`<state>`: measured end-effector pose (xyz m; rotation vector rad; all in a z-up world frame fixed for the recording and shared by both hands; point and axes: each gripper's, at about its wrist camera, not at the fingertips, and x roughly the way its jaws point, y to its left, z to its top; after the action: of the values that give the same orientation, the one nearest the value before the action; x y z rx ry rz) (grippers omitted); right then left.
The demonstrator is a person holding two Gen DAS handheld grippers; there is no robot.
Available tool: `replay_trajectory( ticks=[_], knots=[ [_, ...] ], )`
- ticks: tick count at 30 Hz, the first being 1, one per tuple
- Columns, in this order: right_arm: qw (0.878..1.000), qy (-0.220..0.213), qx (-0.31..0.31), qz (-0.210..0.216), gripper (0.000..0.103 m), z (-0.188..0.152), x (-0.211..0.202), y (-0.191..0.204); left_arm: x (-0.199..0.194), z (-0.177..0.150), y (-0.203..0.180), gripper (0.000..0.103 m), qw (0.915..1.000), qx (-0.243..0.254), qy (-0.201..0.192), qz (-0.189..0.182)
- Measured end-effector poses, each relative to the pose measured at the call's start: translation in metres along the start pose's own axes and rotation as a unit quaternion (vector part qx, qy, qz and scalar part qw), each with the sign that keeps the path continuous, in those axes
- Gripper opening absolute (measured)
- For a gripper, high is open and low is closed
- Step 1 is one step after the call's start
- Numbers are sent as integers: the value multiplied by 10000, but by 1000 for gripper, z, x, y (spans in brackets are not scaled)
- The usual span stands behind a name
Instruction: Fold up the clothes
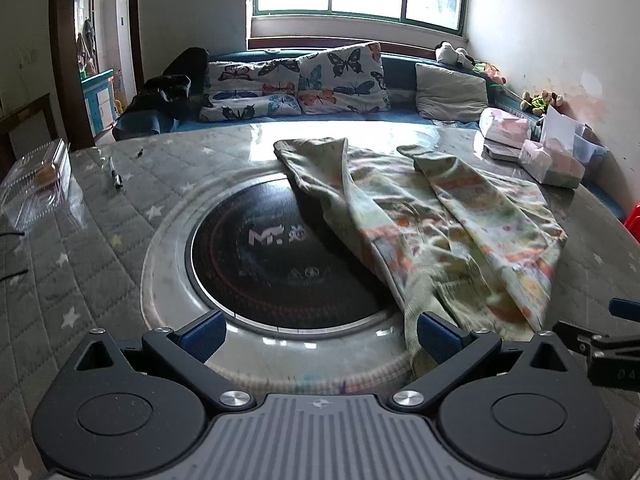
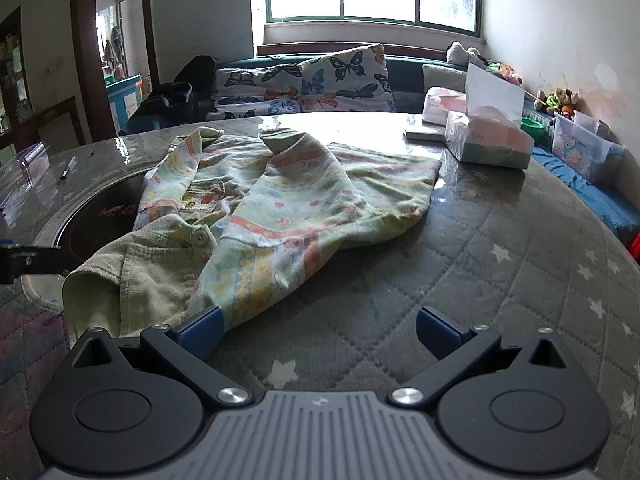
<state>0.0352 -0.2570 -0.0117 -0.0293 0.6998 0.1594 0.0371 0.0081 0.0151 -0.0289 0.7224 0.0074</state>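
A pale green child's shirt with orange and yellow printed bands (image 1: 452, 224) lies crumpled on the table, its two sleeves reaching toward the far side. It also shows in the right wrist view (image 2: 280, 204), with its collar and a button near me. My left gripper (image 1: 320, 336) is open and empty, its right finger beside the shirt's near edge. My right gripper (image 2: 318, 334) is open and empty, its left finger at the shirt's near hem. The right gripper's tip shows in the left wrist view at the right edge (image 1: 600, 344).
The table (image 2: 480, 280) has a grey quilted star cover under glass and a round black cooktop (image 1: 272, 256) in the middle. Tissue packs (image 2: 488, 140) stand at the far right. A pen (image 1: 114, 172) and a clear plastic box (image 1: 36, 188) lie at the left. A sofa with butterfly cushions (image 1: 320, 80) is behind.
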Motion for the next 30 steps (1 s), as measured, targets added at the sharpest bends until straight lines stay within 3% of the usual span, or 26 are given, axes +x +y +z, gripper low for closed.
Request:
replay_trajectory(
  ticks=[13, 27, 30],
  knots=[
    [9996, -6, -265, 34, 103, 27, 21, 2, 36, 43, -9, 101, 9996, 171, -163, -121],
    [9985, -63, -552, 11, 102, 68, 55, -2, 108, 94, -18, 85, 9997, 174, -142, -41],
    [9983, -85, -579, 14, 101, 81, 67, -8, 127, 102, -17, 77, 9998, 162, -95, 8]
  ],
)
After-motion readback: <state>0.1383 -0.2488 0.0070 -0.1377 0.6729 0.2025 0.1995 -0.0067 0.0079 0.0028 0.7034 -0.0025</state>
